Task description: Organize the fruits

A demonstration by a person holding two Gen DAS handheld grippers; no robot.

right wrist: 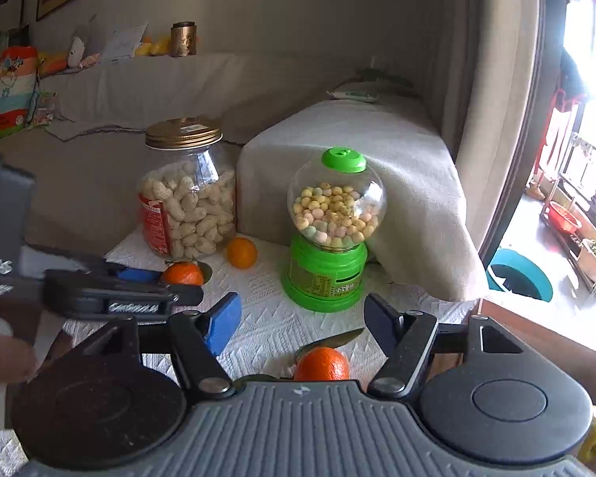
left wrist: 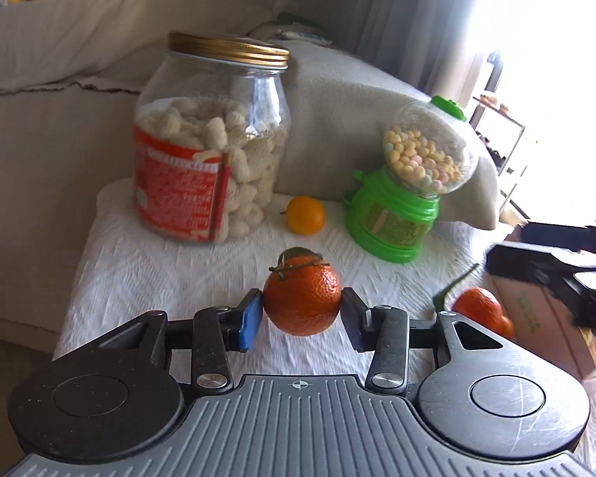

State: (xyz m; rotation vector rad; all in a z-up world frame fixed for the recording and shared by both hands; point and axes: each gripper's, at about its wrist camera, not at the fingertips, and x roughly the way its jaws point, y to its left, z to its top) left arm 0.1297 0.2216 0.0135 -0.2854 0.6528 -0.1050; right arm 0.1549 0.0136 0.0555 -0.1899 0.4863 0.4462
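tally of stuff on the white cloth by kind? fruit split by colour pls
Deep-orange mandarins: 2, one held in the left tool, one on the cloth under the open right tool
Yellow-orange citrus: 1
Peanut jar, gold lid: 1
Green candy dispenser: 1
Total: 5

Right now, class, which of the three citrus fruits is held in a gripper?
The stemmed mandarin clamped in the left gripper. The leafy mandarin and the smooth yellow-orange fruit lie free on the cloth.
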